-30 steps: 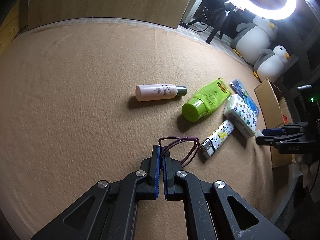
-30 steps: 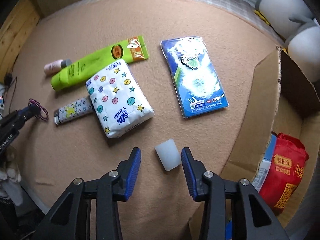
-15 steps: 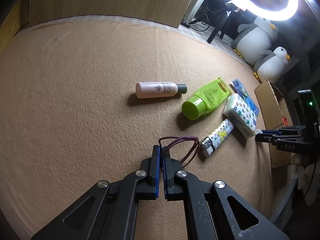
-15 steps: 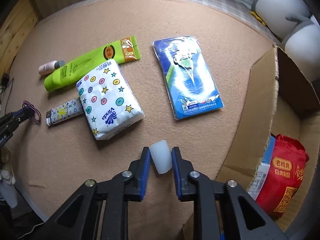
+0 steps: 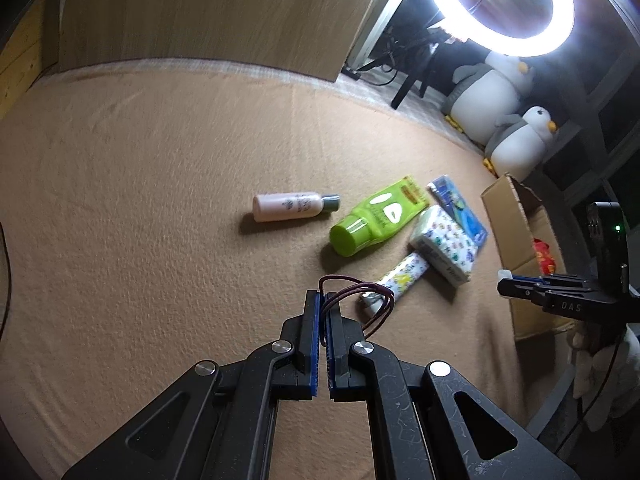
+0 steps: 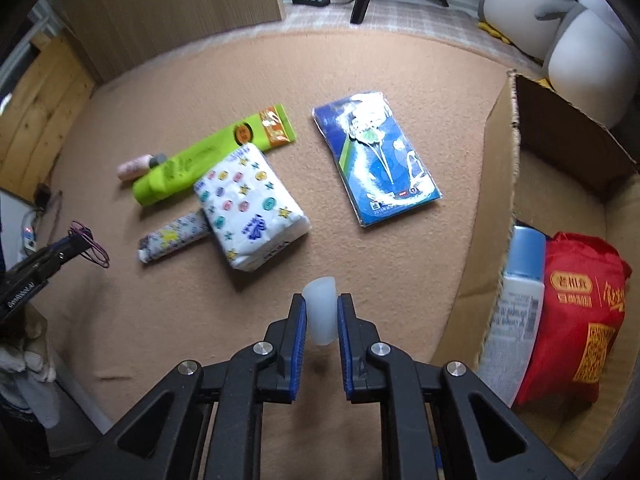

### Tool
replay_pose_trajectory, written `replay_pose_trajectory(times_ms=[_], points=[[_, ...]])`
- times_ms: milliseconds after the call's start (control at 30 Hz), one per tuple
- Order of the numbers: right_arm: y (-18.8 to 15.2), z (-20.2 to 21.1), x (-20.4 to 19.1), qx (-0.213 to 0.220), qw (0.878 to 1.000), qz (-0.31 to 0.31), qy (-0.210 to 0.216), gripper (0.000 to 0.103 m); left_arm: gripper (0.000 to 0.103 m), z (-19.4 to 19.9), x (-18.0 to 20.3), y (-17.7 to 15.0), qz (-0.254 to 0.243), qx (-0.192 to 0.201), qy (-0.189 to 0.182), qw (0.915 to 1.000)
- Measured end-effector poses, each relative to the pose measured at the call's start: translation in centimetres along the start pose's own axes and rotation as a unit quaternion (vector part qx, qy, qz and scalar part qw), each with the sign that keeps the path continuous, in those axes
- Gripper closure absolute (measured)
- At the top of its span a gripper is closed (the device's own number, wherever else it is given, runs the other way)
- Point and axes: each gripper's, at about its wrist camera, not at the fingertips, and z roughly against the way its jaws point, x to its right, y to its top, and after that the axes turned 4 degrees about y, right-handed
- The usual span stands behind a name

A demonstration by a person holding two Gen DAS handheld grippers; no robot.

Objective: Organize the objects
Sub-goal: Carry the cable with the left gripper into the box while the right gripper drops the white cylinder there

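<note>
My left gripper (image 5: 322,300) is shut on a purple hair band (image 5: 376,300), whose loops hang off to the right of the tips, above the tan blanket. My right gripper (image 6: 322,312) is shut on a small translucent white cap (image 6: 321,312), lifted off the blanket beside the open cardboard box (image 6: 500,184). On the blanket lie a pink bottle (image 5: 290,207), a green tube (image 5: 376,216), a patterned tissue pack (image 6: 250,206), a patterned lighter (image 6: 172,238) and a blue packet (image 6: 378,164). The right gripper (image 5: 505,282) also shows in the left wrist view, and the left gripper (image 6: 78,242) in the right wrist view.
The box holds a red bag (image 6: 580,312) and a white bottle with a blue cap (image 6: 516,304). Two plush penguins (image 5: 516,136) and a ring light (image 5: 500,0) stand beyond the blanket's far edge. A wooden board (image 5: 208,12) leans at the back.
The right jaws closed on the white cap and lifted it off the blanket. The left gripper rose a little with the hair band still in it.
</note>
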Motion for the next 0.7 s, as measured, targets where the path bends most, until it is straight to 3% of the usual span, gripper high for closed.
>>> replay_pose_trajectory(times_ms=[300, 700], points=[[-1.4, 3.2, -1.0, 0.059, 0.998, 0.001, 0.021, 0.089, 0.101, 1.3, 4.6, 1.0, -0.037, 0.011, -0.035, 0.9986], [-5.2, 9.3, 4.3, 0.13, 0.99, -0.048, -0.021, 0.089, 0.101, -1.0, 17.9, 3.1, -0.129, 0.005, -0.108, 0.9857]])
